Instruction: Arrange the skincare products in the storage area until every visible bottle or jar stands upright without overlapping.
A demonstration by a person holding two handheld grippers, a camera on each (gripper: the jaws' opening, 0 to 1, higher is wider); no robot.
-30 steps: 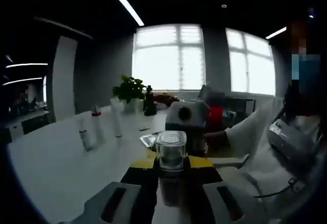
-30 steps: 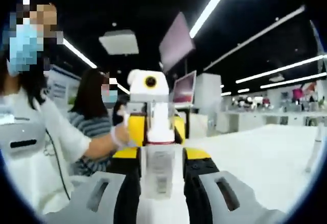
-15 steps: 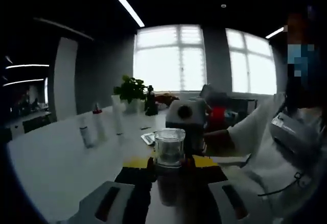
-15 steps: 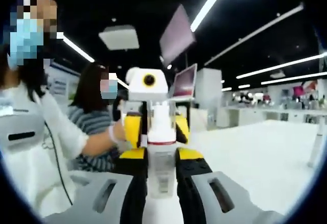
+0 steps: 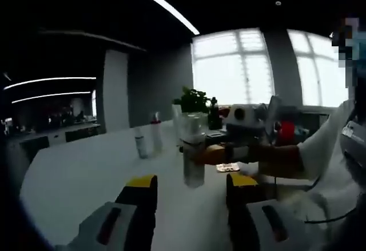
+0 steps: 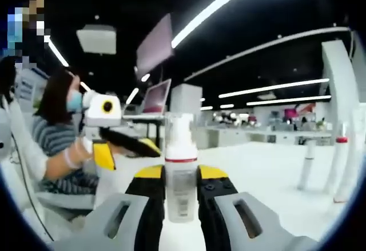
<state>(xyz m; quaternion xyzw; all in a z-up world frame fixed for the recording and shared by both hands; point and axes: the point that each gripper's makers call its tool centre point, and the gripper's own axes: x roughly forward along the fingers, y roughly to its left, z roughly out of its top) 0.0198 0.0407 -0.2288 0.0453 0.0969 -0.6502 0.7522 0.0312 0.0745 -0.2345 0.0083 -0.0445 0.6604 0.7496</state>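
My left gripper [image 5: 191, 185] is open, its yellow-tipped jaws wide apart with nothing between them. Just ahead of it is a clear pump bottle [image 5: 194, 158], white pump and red band on top, its base low over the white table [image 5: 74, 182]. My right gripper [image 5: 214, 154] comes in from the right and grips that bottle. In the right gripper view, my right gripper [image 6: 180, 176] is shut on the pump bottle [image 6: 180, 182], which is upright. The left gripper [image 6: 128, 148] shows beyond it at the left, open.
Several slim bottles stand farther back: a grey bottle [image 5: 140, 146], a red-capped bottle [image 5: 155, 138] and a tall white bottle [image 5: 177, 119], seen again at the right as bottles [image 6: 309, 165]. A potted plant [image 5: 194, 99] and a small packet [image 5: 227, 168] are near. A seated person [image 6: 54, 139] is at the left.
My left gripper has opened and the clear jar it held is no longer between its jaws. Both views have swung sideways. The right gripper stays shut on the pump bottle.
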